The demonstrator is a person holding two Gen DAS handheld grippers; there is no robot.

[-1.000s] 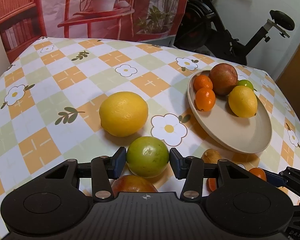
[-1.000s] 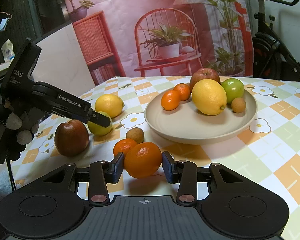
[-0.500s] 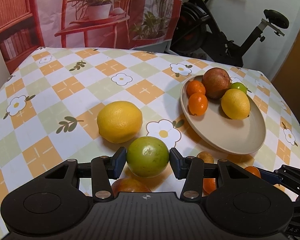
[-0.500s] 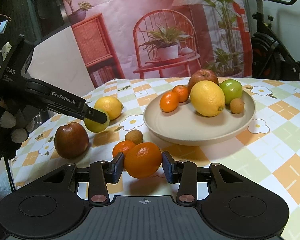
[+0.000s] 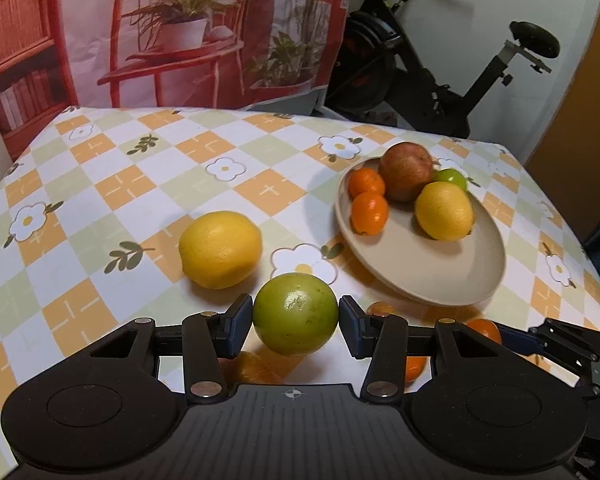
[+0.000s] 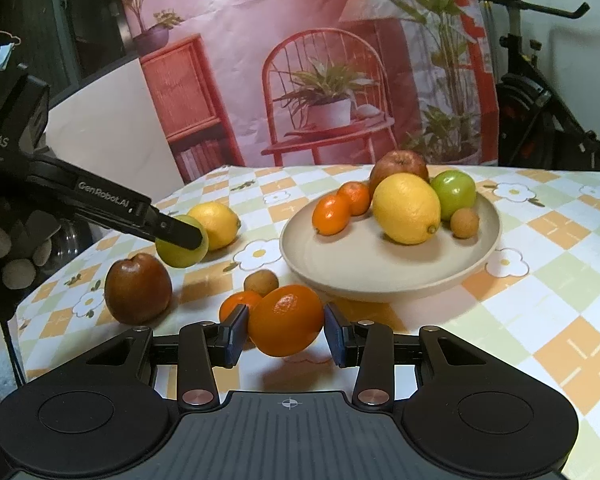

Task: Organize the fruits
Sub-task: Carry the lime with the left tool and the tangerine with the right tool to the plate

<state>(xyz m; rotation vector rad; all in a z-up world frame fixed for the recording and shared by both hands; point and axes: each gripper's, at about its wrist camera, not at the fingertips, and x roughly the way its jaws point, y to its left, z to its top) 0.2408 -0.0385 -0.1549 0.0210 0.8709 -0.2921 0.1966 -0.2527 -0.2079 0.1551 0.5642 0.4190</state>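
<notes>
Both fruits are clamped: your left gripper (image 5: 296,322), now lifted off the cloth, grasps the green fruit (image 5: 295,314); your right gripper (image 6: 286,334) grips the orange (image 6: 286,320). Head for the plate (image 6: 380,276).

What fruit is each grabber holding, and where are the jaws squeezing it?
Left gripper: green fruit, by its sides. Right gripper: orange, by its sides.

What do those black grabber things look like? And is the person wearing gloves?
Each hand-held gripper is matte black plastic: a ribbed flat body, two round discs, silver rivets, and dark blue pads on the fingers. The left hand-held gripper shows white lettering on its side in the right wrist view, "GenRobot.AI" and "DAS". The hand holding it wears a black glove with pale grey fingertip patches. A thin dark cable hangs below it.
</notes>
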